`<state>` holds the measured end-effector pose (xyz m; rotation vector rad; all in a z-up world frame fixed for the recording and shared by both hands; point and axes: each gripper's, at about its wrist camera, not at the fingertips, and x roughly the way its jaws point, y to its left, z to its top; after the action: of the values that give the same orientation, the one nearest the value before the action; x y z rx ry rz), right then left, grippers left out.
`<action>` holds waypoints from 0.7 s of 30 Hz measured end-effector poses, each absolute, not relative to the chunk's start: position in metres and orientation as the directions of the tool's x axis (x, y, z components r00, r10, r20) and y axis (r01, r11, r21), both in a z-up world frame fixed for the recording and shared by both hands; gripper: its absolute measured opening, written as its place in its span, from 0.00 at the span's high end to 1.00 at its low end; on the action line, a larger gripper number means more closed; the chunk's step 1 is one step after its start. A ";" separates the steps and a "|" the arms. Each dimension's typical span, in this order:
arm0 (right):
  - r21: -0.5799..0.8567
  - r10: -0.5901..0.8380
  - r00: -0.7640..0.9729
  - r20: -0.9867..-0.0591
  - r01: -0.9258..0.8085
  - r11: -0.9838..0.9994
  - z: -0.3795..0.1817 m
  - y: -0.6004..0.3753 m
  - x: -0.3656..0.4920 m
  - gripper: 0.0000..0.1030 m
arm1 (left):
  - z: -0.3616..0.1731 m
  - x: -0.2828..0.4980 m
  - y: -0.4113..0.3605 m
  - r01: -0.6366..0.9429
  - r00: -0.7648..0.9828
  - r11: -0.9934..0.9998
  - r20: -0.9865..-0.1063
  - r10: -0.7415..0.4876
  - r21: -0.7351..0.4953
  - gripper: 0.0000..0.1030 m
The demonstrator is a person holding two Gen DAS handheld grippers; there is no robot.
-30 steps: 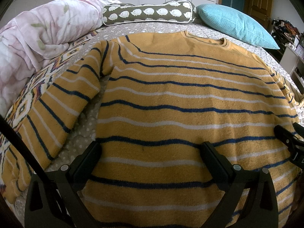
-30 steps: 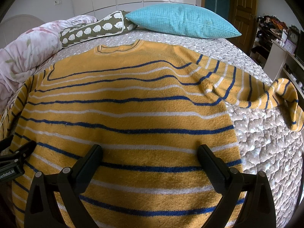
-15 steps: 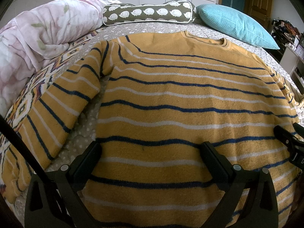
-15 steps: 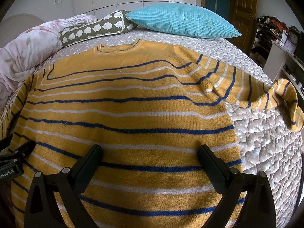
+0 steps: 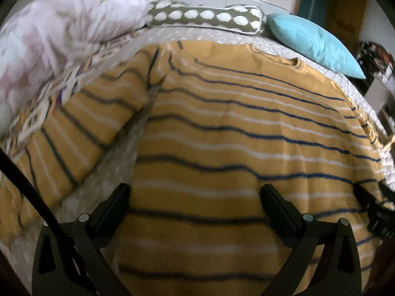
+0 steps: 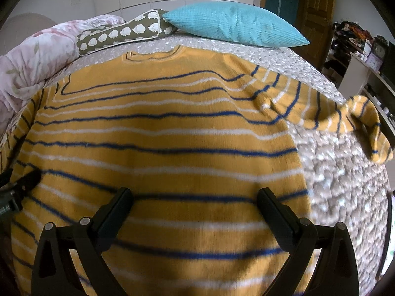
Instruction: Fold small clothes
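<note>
A yellow sweater (image 5: 234, 128) with blue and white stripes lies flat on the bed, collar at the far end; it also fills the right wrist view (image 6: 167, 135). Its left sleeve (image 5: 74, 133) lies down the left side. Its right sleeve (image 6: 345, 116) stretches right, with the cuff bunched. My left gripper (image 5: 195, 197) is open and empty over the sweater's lower left part. My right gripper (image 6: 195, 197) is open and empty over its lower right part. Each gripper shows at the edge of the other's view.
A grey quilted bedspread (image 6: 345, 172) covers the bed. A pink floral duvet (image 5: 49, 37) is heaped at the left. A green patterned bolster (image 5: 209, 18) and a teal pillow (image 6: 234, 24) lie at the head. Shelves with clutter (image 6: 358, 49) stand to the right.
Both grippers have shifted and the views are blurred. The left view has swung left and forward, closer over the sweater. The sweater lies as before and both grippers stay open.
</note>
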<state>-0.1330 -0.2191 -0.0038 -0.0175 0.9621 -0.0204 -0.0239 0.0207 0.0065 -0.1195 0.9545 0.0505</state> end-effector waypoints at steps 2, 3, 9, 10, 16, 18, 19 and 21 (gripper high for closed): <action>-0.024 -0.025 0.570 -0.821 0.009 1.000 -0.005 -0.220 -0.143 0.01 | 0.008 -0.039 0.022 -0.093 0.582 0.992 -0.813 -0.010 -0.079 0.00; -0.022 -0.024 0.572 -0.820 0.009 1.000 -0.005 -0.219 -0.150 0.01 | 0.009 -0.049 0.022 -0.086 0.582 0.994 -0.813 -0.007 -0.070 0.00; -0.044 -0.021 0.618 -0.786 -0.022 0.999 -0.010 -0.220 -0.187 0.01 | 0.033 -0.118 0.055 -0.106 0.619 0.993 -0.785 0.019 -0.060 0.00; -0.046 -0.022 0.626 -0.779 -0.023 0.999 -0.010 -0.220 -0.192 0.01 | 0.040 -0.129 0.069 -0.135 0.641 0.990 -0.766 0.053 -0.044 0.00; -0.048 -0.024 0.640 -0.768 -0.021 0.999 -0.009 -0.219 -0.197 0.01 | 0.052 -0.151 0.167 -0.361 0.632 0.932 -0.743 0.220 -0.031 0.00; -0.049 -0.024 0.644 -0.765 -0.021 0.999 -0.009 -0.219 -0.198 0.01 | 0.045 -0.150 0.202 -0.426 0.615 0.900 -0.759 0.212 -0.094 0.00; -0.050 -0.025 0.644 -0.764 -0.021 0.999 -0.008 -0.217 -0.197 0.01 | 0.042 -0.150 0.215 -0.448 0.609 0.886 -0.766 0.205 -0.120 0.00; -0.050 -0.025 0.645 -0.764 -0.021 0.999 -0.008 -0.218 -0.197 0.01 | 0.034 -0.149 0.236 -0.479 0.599 0.861 -0.781 0.176 -0.173 0.00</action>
<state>-0.1975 -0.2179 -0.0084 -0.0563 0.8704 -0.0025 -0.1492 0.2363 0.0339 -0.3885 0.8494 0.3908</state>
